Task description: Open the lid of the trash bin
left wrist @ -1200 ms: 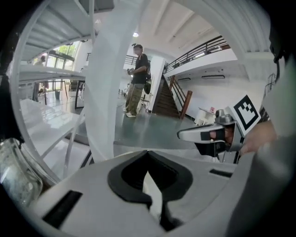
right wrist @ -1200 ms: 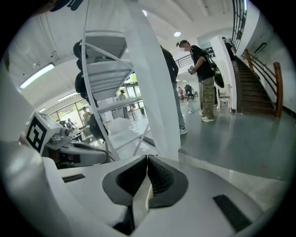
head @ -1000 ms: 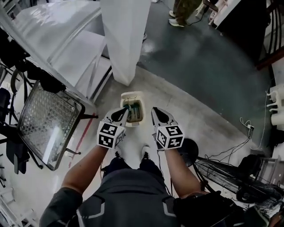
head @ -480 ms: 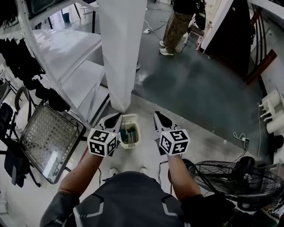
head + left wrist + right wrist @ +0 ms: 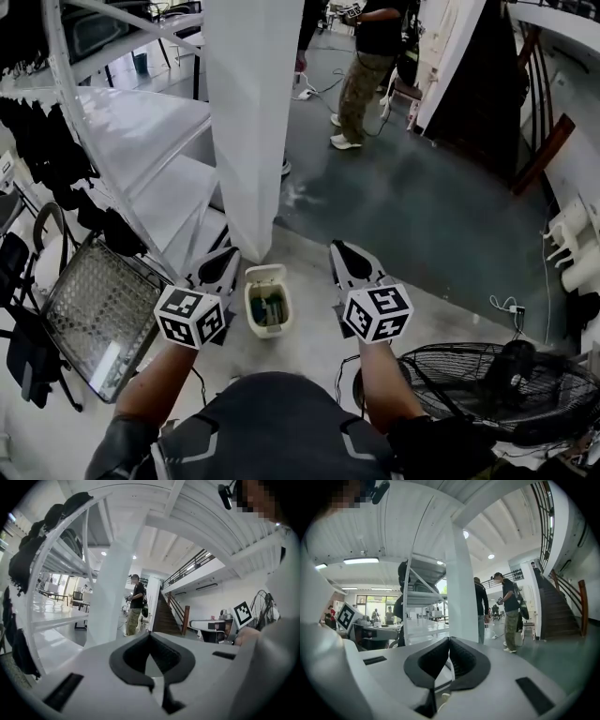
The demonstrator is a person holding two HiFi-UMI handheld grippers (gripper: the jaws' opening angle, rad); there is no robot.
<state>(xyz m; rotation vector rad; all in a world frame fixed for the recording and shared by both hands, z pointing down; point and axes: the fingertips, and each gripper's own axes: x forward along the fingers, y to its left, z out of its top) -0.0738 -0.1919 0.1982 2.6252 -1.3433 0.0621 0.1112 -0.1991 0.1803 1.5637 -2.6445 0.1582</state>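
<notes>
A small cream trash bin (image 5: 267,309) stands on the pale floor in front of my feet in the head view. Its top shows open, with the lid (image 5: 265,275) at its far edge and greenish contents inside. My left gripper (image 5: 223,261) is held up to the left of the bin and my right gripper (image 5: 341,249) to its right, both well above it and touching nothing. In the left gripper view the left gripper (image 5: 150,637) has its pads meeting at the tips with nothing between them. The right gripper (image 5: 450,640) looks the same. Neither gripper view shows the bin.
A white pillar (image 5: 248,122) rises just behind the bin. A wire mesh panel (image 5: 98,305) leans at the left under a white rack (image 5: 141,112). A floor fan (image 5: 487,375) lies at the right. A person (image 5: 361,75) stands on the dark floor beyond.
Both grippers have risen and spread apart, away from the bin. The head view has tilted up, so the bin now sits lower and smaller between them.
</notes>
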